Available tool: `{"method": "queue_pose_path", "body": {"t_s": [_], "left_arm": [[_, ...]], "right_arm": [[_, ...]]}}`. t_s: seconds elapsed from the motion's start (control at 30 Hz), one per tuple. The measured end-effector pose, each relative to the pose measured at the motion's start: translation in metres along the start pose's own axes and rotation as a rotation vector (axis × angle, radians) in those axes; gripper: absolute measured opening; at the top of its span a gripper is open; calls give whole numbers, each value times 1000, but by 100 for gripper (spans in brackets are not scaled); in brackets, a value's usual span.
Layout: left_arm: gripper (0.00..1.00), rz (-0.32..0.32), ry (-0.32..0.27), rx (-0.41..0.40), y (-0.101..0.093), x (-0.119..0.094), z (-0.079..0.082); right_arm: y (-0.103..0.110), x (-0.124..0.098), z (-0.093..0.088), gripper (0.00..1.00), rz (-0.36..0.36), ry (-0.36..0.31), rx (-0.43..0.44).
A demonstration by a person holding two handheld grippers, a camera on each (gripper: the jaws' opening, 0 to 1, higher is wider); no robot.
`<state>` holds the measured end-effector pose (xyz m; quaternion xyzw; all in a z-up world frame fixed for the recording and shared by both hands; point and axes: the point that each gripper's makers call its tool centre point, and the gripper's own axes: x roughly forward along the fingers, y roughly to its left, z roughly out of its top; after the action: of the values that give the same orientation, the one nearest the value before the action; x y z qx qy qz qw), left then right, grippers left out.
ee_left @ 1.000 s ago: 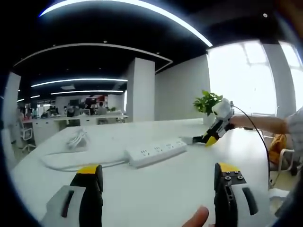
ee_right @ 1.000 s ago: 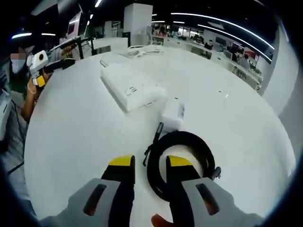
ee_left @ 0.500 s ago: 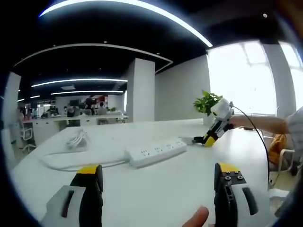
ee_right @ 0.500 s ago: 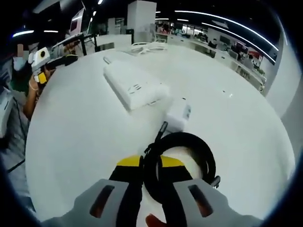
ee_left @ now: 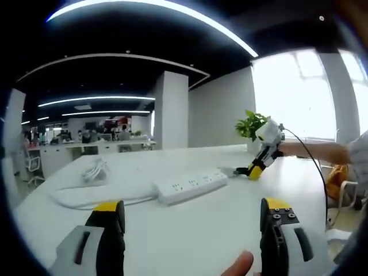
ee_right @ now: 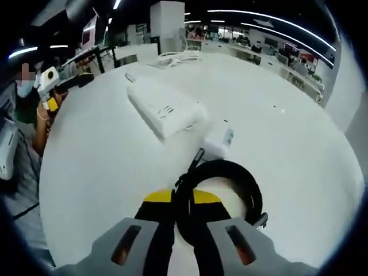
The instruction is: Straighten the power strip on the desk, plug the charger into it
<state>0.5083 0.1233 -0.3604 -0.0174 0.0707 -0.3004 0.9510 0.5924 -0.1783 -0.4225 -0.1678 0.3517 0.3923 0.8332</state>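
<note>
A white power strip lies slanted on the white desk, its white cord running left to a loose bundle. My left gripper stands open over the near desk, well short of the strip. In the right gripper view the power strip lies ahead, with the white charger just past its near end. The charger's black cable coil lies on the desk. My right gripper is shut on the near left side of that coil. The right gripper also appears beyond the strip in the left gripper view.
A potted green plant stands at the desk's far edge near the bright window. The person's sleeve and arm reach in from the right. Office desks and chairs fill the far room. The other hand-held gripper sits at the left.
My right gripper's jaws closed onto the black cable coil. The left gripper has stayed still.
</note>
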Motion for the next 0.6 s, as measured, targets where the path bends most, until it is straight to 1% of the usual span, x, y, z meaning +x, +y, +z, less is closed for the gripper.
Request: {"method": "queue_pose_path", "body": {"t_s": [0.07,0.1,0.17,0.23,0.3,0.47,0.6], "left_arm": [[99,1,0,0,0,0,0],[99,1,0,-1,0,0,0],[99,2,1,1,1,-2,0],[99,9,-3,2,2,-4,1],[99,15,-5,3,4,-6,2],[99,29,-4,-2,8,-9,0],[99,23,-5,-4,8,-8,0]], "right_arm": [[2,-1,5,7,9,-37,29],[3,-2,8,7,17,-65,61],[2,-3,11,7,26,-90,91],[2,-5,16,7,38,-133,130],[1,-6,17,7,37,-149,144],[2,-14,31,7,32,-270,195],[6,-25,49,7,32,-359,213]]}}
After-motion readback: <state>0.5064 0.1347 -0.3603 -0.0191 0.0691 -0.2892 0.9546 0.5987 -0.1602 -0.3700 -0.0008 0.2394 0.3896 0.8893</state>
